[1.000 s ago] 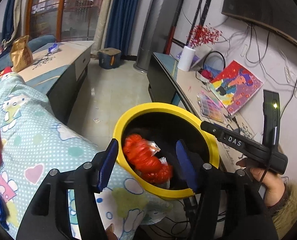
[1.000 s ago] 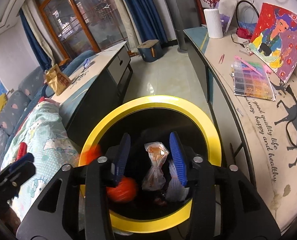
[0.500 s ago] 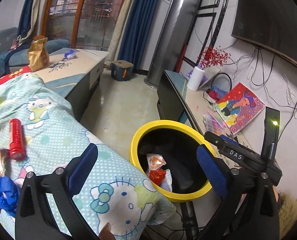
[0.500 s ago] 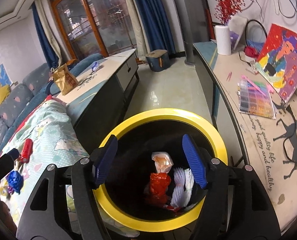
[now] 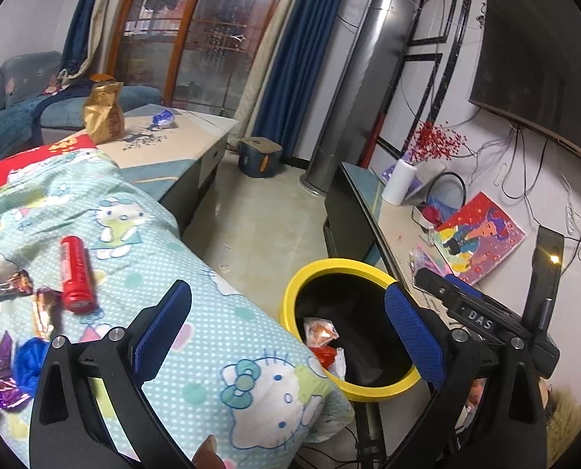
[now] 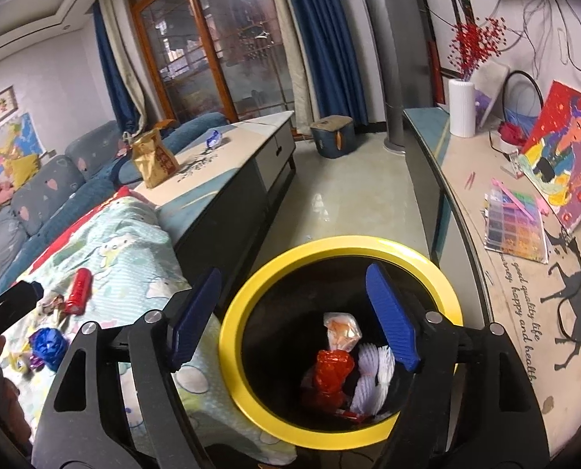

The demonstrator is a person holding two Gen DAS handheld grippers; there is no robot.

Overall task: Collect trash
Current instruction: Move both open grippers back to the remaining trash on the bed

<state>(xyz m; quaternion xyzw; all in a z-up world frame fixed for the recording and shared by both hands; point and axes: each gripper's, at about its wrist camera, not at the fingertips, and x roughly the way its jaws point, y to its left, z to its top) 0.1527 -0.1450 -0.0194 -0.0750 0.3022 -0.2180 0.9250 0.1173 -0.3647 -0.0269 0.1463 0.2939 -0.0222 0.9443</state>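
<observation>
A yellow-rimmed black bin (image 5: 290,293) (image 6: 227,336) stands beside the quilt-covered surface. In it lie a red wrapper (image 6: 331,371), a clear orange packet (image 6: 343,330) and white foam netting (image 6: 372,371). My left gripper (image 5: 290,328) is open and empty, above the quilt's edge and the bin. My right gripper (image 6: 294,316) is open and empty, over the bin's mouth. On the quilt lie a red cylinder (image 5: 75,273) (image 6: 80,290), a blue foil ball (image 5: 30,359) (image 6: 48,344) and candy wrappers (image 5: 11,285).
A Hello Kitty quilt (image 5: 142,234) covers the surface at left. A low table (image 6: 227,156) holds a gold bag (image 6: 153,158). A long sideboard (image 6: 524,273) at right holds a painting, a bead box and a white vase. Tiled floor lies between.
Both grippers opened wide and rose away from the bin. The red wrapper dropped from the left gripper into the bin. The left view swung left, showing more quilt and trash.
</observation>
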